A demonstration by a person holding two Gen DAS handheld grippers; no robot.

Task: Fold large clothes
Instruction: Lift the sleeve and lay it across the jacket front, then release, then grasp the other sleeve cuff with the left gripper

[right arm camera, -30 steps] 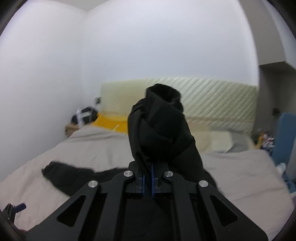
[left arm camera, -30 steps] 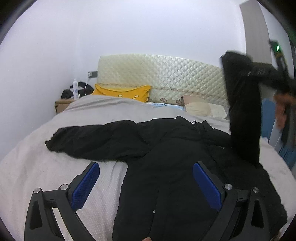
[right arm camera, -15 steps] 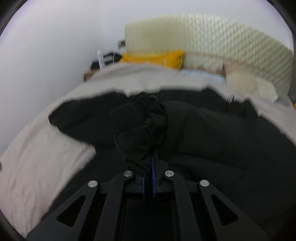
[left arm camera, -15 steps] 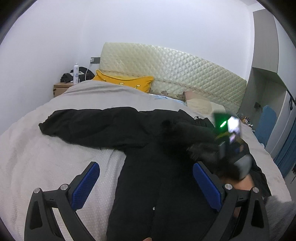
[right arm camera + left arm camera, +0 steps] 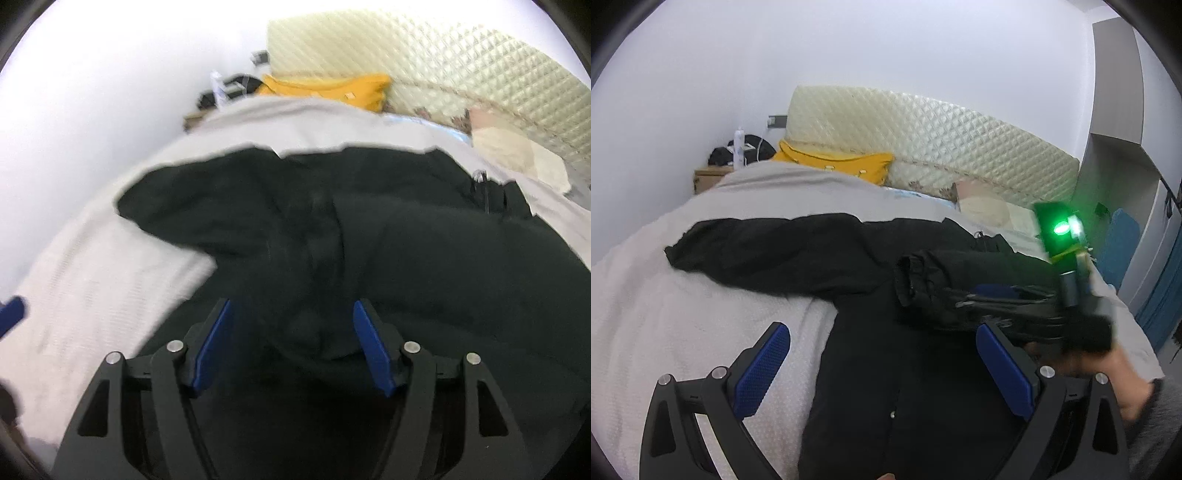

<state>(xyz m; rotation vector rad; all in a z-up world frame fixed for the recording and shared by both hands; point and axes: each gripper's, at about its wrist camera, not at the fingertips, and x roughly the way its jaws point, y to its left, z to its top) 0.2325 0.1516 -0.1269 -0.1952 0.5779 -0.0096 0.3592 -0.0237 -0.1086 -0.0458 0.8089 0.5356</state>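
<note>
A black jacket [image 5: 871,369] lies spread on your bed [image 5: 665,325], one sleeve [image 5: 317,266] folded across its front. Your right gripper [image 5: 291,343] has just been opening; the sleeve sits loose between its pads. Your left gripper [image 5: 886,369] hovers wide open, empty.

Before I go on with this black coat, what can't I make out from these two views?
- Coat hem: cut off by the bottom edge, both views.
- Folded sleeve: blurred in the right wrist view; black on black, so its edges are lost.
- Right hand-held gripper: blurred in the left wrist view, fingers lost against the sleeve.
</note>
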